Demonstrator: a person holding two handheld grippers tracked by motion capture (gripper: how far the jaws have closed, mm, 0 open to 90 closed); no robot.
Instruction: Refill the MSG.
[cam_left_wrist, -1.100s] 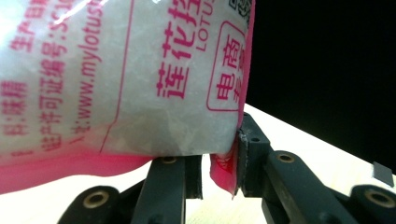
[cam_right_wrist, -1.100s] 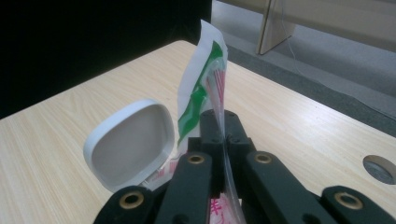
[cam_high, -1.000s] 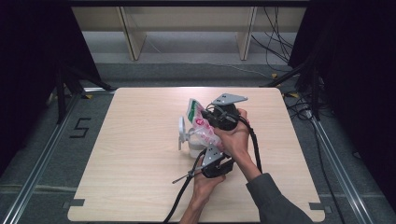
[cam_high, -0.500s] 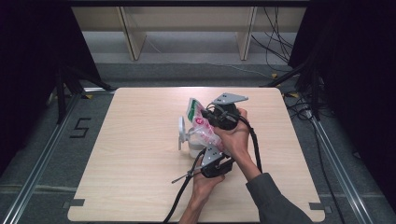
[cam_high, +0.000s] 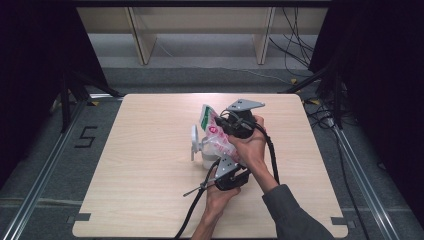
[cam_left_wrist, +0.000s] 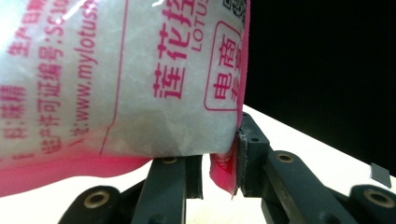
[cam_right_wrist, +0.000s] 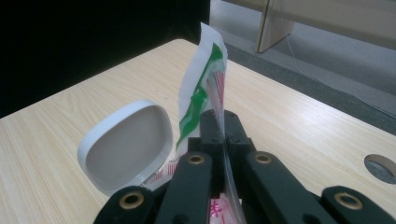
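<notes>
The right gripper (cam_right_wrist: 219, 154) is clenched on the upper edge of a pink-printed plastic bag (cam_high: 216, 134) — the film runs up between its jaws. The left gripper (cam_left_wrist: 219, 175) pinches the bag's lower pink corner. The bag hangs between them above a white container (cam_high: 206, 159) with an open lid (cam_right_wrist: 125, 142), on the bench (cam_high: 145, 165).

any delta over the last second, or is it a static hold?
Nothing visibly changed. The right gripper stays clamped on the top edge of the pink-printed bag, the left gripper stays at its bottom corner, and the bag stays over the white container with its flip lid open.
</notes>
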